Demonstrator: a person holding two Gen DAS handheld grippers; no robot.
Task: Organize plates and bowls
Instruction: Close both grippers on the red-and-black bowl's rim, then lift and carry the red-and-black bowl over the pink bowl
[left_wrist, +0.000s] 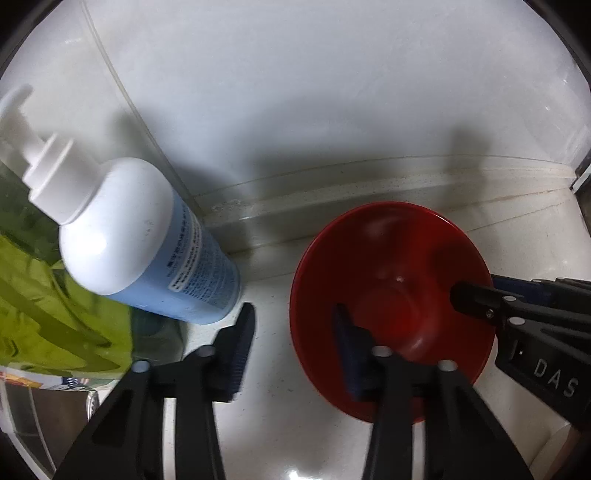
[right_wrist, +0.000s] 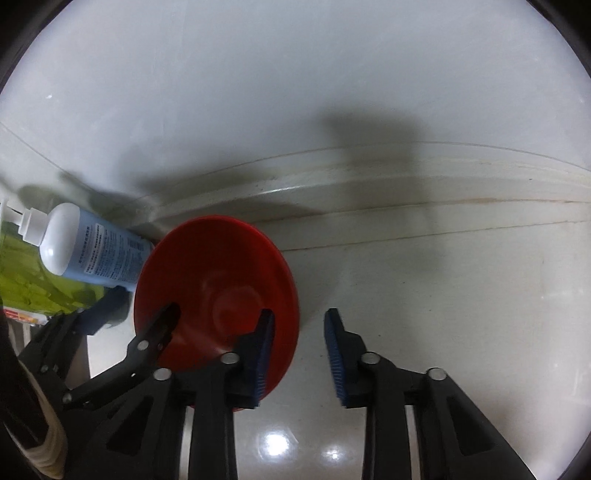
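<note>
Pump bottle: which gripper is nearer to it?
Left. The left gripper straddles the rim of the red bowl on the side next to the pump bottle; the right gripper straddles the opposite rim, away from it.

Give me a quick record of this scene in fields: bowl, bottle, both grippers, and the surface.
bowl: red bowl, upright on the counter, empty
bottle: pump bottle, white top, blue label, left of the bowl
left gripper: open, straddling the bowl's left rim, one finger inside, one outside; pads not pressing
right gripper: open, straddling the bowl's right rim the same way
counter: pale, meets a white wall behind
other: green packaging at far left
</note>
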